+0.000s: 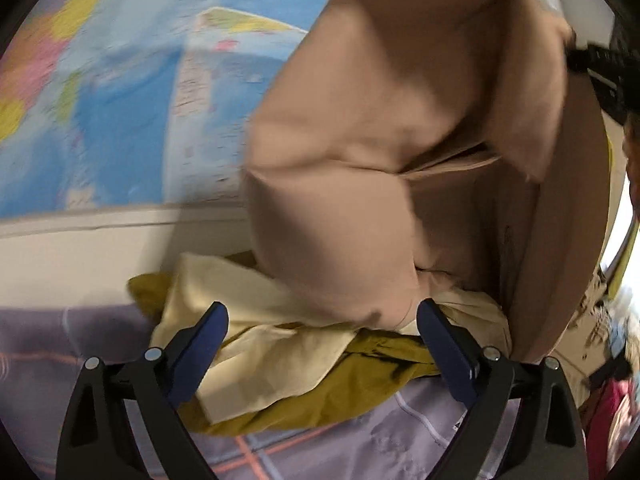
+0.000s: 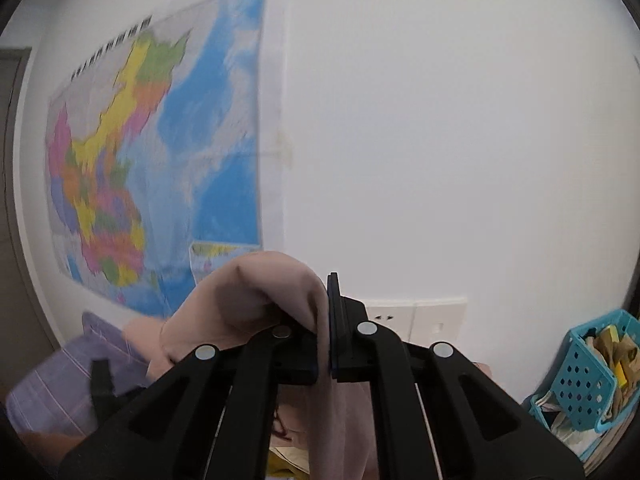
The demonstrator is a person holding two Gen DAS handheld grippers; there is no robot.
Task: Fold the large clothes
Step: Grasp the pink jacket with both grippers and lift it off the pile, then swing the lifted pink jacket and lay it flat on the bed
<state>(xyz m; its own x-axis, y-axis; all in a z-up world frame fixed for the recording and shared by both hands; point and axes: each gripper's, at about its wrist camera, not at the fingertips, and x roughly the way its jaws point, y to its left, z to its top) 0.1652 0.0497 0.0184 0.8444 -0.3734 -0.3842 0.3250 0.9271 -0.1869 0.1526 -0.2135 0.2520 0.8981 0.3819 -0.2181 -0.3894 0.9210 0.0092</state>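
From the left wrist, the left gripper point(image 1: 322, 340) hangs with its blue-padded jaws spread wide and nothing between them. Ahead of it a beige garment point(image 1: 384, 152) is hoisted in the air, bunched and drooping in loose lobes, its lower end touching a heap on the bed. That heap is a pale yellow garment point(image 1: 240, 320) lying over a mustard-yellow garment point(image 1: 352, 392), both crumpled on a lilac checked bedsheet point(image 1: 360, 452). A coloured wall map point(image 1: 120, 100) fills the background, blurred.

From the right wrist, the right gripper point(image 2: 326, 344) is clenched tight on a fold of the same beige garment point(image 2: 248, 292), the cloth pinched between the pads and spilling over the left finger and down beneath the tool. Behind stand the wall map point(image 2: 160, 140), a white wall socket point(image 2: 416, 316) and, at the right edge, a blue perforated basket point(image 2: 588, 372) stuffed with oddments.

The job looks barely begun: one piece has been picked out of the pile and lifted, but it is not spread or creased anywhere, and the two yellow pieces lie untouched. What remains is to catch a second corner with the free tool, lay it flat, fold it, then do the others
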